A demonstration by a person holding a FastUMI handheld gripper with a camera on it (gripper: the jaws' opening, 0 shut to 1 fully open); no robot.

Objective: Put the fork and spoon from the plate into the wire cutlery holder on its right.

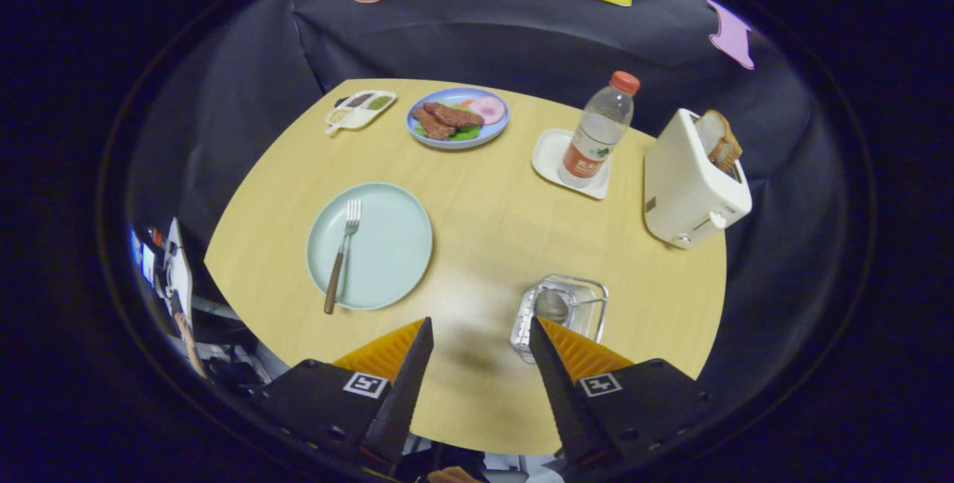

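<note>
No legible text on anything.

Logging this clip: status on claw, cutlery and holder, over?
Claw open, empty, above bare table. Fork on plate; spoon in wire holder. Nothing blocking the fork.

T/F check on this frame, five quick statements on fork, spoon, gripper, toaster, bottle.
1. The fork lies on the pale green plate. True.
2. The spoon is on that plate too. False: a spoon already sits in the wire cutlery holder.
3. The gripper is open, holding nothing. True.
4. The toaster is empty. False: bread sticks out.
5. The bottle lies on its side. False: upright on a white tray.
</note>
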